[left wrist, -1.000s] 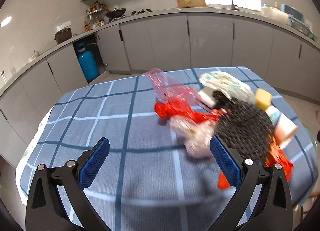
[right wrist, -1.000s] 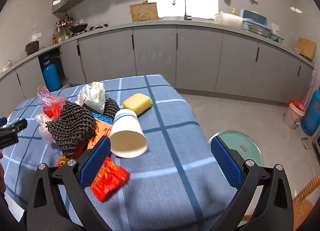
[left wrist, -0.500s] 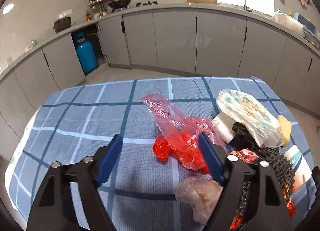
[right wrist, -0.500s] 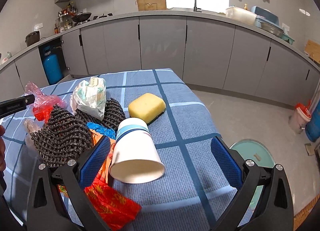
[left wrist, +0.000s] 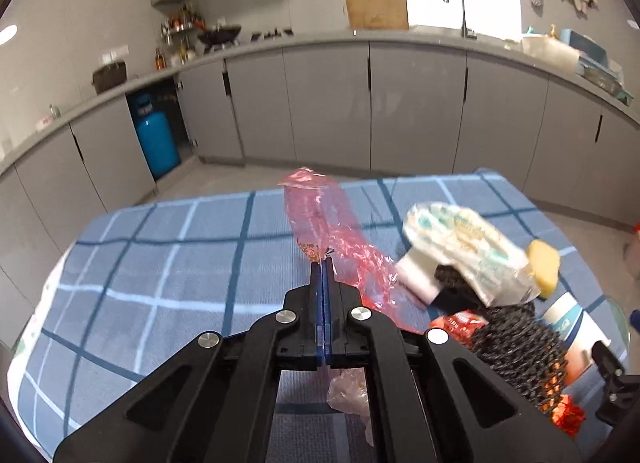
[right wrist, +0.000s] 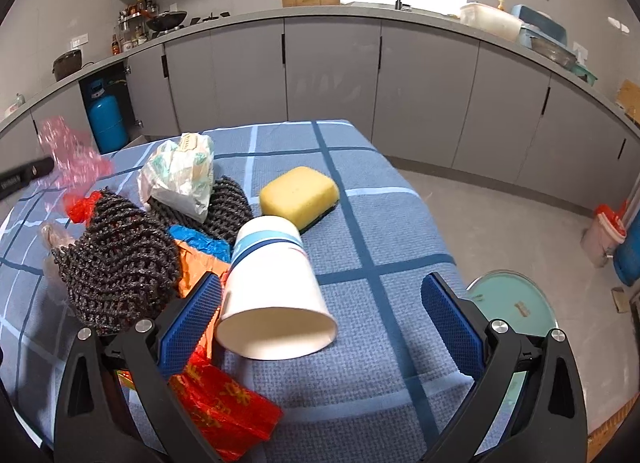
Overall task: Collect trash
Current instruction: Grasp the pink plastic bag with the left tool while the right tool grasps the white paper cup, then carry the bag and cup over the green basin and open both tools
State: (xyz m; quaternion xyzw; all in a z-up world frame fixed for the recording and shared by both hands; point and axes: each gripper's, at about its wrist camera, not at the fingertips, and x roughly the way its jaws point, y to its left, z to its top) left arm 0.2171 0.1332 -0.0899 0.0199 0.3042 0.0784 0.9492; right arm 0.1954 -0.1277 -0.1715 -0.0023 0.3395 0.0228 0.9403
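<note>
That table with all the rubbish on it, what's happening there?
A person is clearing trash off a checked tablecloth with two hand-held grippers. The left gripper has just closed on a pink plastic bag, pinching the film. The right gripper is open and has just begun closing, its jaws either side of a paper cup lying on its side. The rest of the pile lies untouched.

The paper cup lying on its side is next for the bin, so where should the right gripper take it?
Grip the paper cup across its side wall near the open rim, coming from the mouth end. The right gripper already straddles it, jaws open, one pad near each side.
</note>
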